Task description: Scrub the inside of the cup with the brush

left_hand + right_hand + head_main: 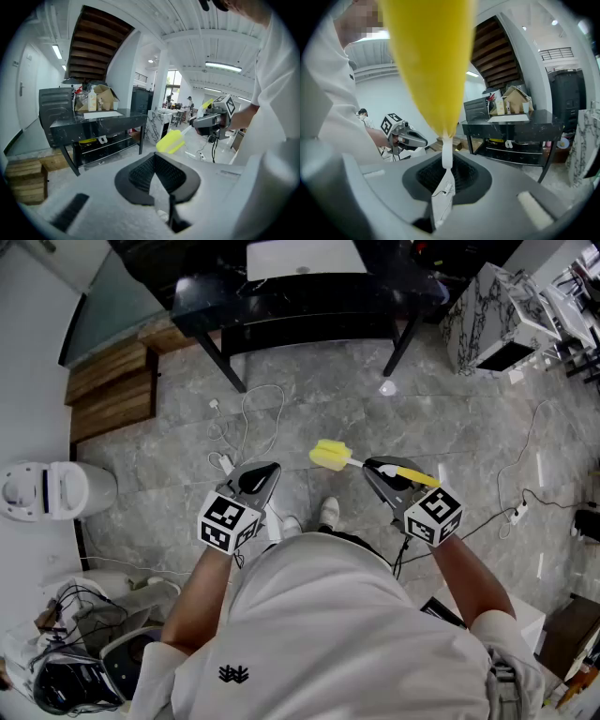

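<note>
I stand on a grey stone floor with a gripper in each hand. My right gripper [375,468] is shut on a brush [330,457] with a yellow sponge head, a white stem and a yellow handle; the head sticks out to the left, past the jaws. In the right gripper view the brush [436,70] fills the top as a big yellow shape, and its white stem runs down into my right gripper [446,164]. My left gripper [267,470] is shut with nothing in it and hangs a little left of the sponge head [171,140]. No cup shows in any view.
A black table [300,296] with boxes stands ahead, with a marbled white cabinet [487,315] to its right. Wooden steps [112,381] lie at the left. Cables [244,418] and a power strip [514,515] trail over the floor. A white appliance [47,491] sits at the far left.
</note>
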Demonstrator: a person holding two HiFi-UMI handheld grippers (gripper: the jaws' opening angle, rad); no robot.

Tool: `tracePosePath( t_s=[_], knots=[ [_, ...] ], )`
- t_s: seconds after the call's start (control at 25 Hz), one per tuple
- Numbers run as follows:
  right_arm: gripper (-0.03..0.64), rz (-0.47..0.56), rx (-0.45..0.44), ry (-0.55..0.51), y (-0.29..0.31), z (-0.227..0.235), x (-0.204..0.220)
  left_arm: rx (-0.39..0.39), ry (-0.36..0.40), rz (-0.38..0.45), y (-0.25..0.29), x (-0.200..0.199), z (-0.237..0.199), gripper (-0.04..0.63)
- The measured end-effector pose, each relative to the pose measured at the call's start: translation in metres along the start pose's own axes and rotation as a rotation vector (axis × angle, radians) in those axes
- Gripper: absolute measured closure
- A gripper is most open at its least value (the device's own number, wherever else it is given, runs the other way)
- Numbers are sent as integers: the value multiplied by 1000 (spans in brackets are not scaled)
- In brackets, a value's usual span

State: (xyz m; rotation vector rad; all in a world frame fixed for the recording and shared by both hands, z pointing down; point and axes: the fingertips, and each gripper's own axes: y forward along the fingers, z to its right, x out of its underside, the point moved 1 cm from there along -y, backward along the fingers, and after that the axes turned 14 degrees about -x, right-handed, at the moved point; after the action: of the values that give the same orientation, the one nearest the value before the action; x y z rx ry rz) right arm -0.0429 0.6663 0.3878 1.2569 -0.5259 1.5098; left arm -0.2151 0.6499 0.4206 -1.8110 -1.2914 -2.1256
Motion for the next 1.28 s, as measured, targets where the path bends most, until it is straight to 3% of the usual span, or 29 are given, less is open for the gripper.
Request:
tracePosePath(
  t_s=[0.36, 0.52, 0.68, 1.0, 1.28],
  knots=[
    [574, 22, -3, 2, -30, 49, -7, -11, 32, 5, 51, -33, 12, 562],
    [574, 39, -15, 30, -35, 68, -5, -35, 9, 20, 71, -45, 10, 437],
    [574, 57, -2, 56, -36, 90, -11, -49, -18, 23, 88, -62, -3, 359],
    [572, 68, 52, 55, -5, 147, -36, -57, -60, 80, 140, -95, -79, 241],
    [572, 46, 184, 55, 27, 217, -87, 2, -41, 127, 219, -157, -156, 201]
  ],
)
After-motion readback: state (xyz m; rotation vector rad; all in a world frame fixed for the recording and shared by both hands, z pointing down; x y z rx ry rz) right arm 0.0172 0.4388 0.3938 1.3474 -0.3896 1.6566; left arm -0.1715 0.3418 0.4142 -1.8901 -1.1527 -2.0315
